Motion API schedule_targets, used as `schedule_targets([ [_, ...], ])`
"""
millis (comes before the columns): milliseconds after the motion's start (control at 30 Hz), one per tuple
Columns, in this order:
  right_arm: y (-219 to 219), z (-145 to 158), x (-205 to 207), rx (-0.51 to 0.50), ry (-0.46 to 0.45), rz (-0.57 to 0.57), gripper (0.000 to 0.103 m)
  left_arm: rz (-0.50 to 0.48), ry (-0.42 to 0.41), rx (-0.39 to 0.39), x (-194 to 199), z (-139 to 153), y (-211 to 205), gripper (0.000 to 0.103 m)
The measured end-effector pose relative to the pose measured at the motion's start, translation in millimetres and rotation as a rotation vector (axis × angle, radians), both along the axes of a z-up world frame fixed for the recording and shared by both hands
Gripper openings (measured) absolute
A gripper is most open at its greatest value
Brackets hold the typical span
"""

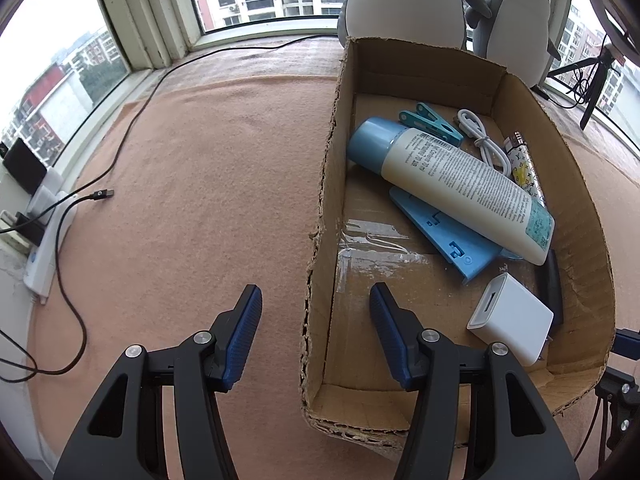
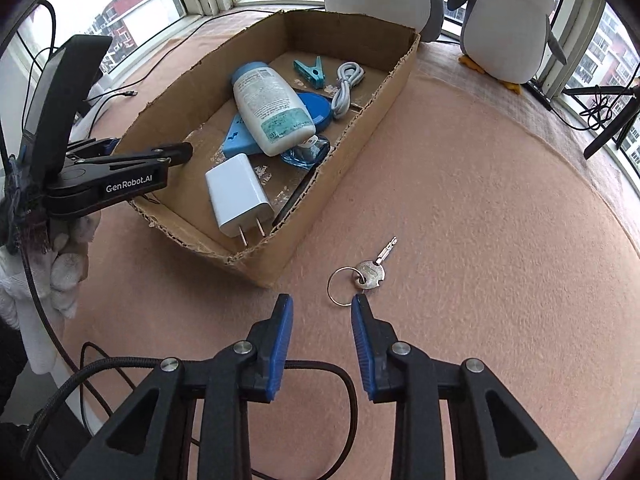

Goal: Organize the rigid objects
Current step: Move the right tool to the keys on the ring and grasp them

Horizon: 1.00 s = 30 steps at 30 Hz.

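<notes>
A cardboard box point(image 1: 516, 92) sits on the pink cloth and holds a cream bottle with a blue cap point(image 1: 460, 184), a white charger point(image 1: 510, 316), a teal clip point(image 1: 432, 122), a white cable point(image 1: 484, 140) and a flat blue piece point(image 1: 448, 236). My left gripper point(image 1: 316, 296) is open, its fingers straddling the box's torn left wall without pressing on it. In the right wrist view, a silver key point(image 2: 370, 274) on a ring lies on the cloth just outside the box point(image 2: 360, 120). My right gripper point(image 2: 322, 304) hangs open close above the cloth. The key ring lies just past its right fingertip, and nothing is between the pads.
Two penguin plush toys point(image 2: 508, 20) stand behind the box by the window. A black cable with a plug point(image 1: 100, 194) and a white power strip point(image 1: 44, 248) lie at the cloth's left edge. A gloved hand point(image 2: 68, 264) holds the left gripper. A black tripod point(image 2: 612, 120) stands far right.
</notes>
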State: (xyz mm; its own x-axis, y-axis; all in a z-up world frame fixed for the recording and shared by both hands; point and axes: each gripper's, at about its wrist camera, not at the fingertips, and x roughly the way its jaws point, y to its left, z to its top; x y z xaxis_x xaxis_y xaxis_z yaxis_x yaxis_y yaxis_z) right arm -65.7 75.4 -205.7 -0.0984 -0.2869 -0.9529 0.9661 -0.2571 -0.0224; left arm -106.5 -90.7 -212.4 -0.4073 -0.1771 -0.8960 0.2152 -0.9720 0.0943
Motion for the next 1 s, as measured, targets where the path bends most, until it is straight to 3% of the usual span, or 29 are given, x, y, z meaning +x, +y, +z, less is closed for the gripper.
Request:
schedule_targets([
  [333,-12,-19,4,0.060,0.053,0.015,0.027,0.006,0.002,0.023,1,0,-2,0.057],
  [1000,-1,-11,-19,0.039,0.024,-0.095,0.008,0.009,0.006,0.035,2,-1,-3,0.057],
])
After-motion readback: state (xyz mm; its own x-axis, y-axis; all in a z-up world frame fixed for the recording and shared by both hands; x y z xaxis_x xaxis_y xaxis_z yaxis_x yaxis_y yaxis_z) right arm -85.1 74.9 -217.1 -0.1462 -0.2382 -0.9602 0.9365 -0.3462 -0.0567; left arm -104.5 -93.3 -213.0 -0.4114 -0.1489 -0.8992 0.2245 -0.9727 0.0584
